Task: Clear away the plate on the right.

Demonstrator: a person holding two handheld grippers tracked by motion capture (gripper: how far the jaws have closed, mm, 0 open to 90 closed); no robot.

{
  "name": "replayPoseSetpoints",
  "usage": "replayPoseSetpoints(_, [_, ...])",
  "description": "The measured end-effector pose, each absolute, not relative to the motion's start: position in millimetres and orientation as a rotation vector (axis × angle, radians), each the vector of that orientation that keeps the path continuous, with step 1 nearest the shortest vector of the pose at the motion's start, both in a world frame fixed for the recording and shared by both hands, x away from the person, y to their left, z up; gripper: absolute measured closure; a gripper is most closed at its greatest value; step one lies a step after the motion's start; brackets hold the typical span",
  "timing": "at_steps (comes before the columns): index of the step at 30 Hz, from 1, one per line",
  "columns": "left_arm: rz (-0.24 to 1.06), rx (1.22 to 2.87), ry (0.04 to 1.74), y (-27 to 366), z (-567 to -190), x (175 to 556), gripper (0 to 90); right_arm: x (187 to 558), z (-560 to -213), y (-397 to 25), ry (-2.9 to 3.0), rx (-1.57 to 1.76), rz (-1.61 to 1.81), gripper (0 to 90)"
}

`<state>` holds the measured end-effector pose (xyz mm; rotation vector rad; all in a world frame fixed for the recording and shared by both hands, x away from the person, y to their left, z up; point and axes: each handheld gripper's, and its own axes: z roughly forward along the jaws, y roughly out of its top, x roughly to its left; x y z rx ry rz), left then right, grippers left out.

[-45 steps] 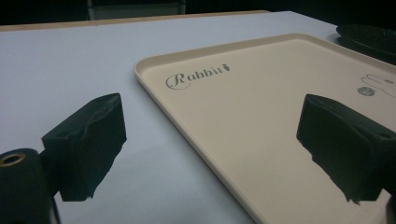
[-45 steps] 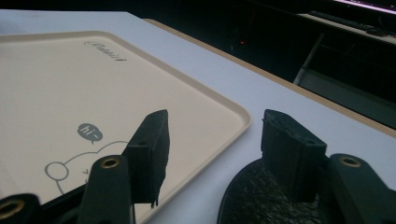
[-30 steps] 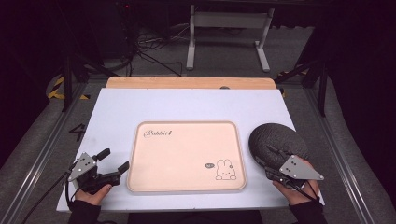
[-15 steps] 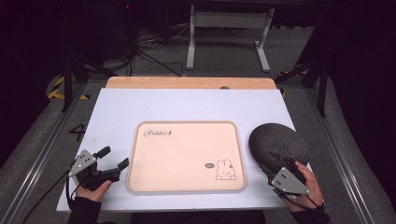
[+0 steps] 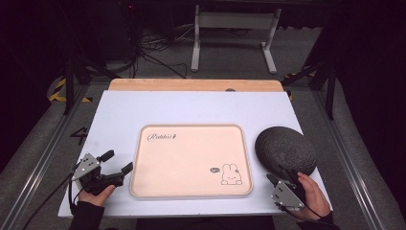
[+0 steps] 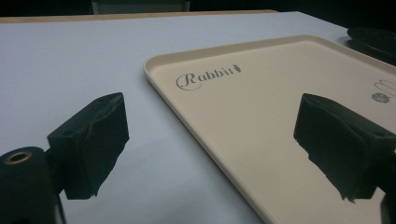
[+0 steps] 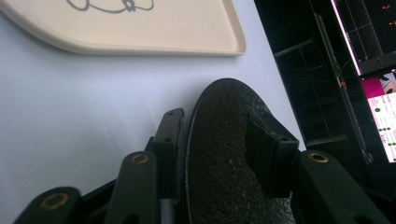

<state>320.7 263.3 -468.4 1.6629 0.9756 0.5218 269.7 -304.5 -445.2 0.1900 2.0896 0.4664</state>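
At the table's near right, the right gripper [image 5: 282, 178] clamps the rim of a dark speckled plate [image 5: 285, 149], beside a beige rabbit-print tray [image 5: 191, 160] at centre. The left gripper [image 5: 115, 165] rests wide open at the tray's left edge.

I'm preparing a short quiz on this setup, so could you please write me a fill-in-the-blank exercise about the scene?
1. The beige tray has a cartoon ____ printed near one corner.
2. The right gripper has its jaws on either side of the rim of the dark, round ____.
3. The left gripper has its jaws ____, with nothing between them.
4. The word printed in script on the tray is ____.

Missing words: rabbit; plate; open; Rabbit
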Motion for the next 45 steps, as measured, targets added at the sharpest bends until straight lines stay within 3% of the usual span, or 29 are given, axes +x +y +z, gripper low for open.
replayPoseSetpoints(25, [0.517,1.662,0.976,263.7,-468.3,322.4,10.8,273.1,-468.8,-299.1,2.042,0.001,0.107,62.7])
replayPoseSetpoints(45, [0.513,1.650,0.984,264.4,-468.7,322.7,10.8,282.8,-481.2,-301.4,1.999,0.017,0.018,68.6])
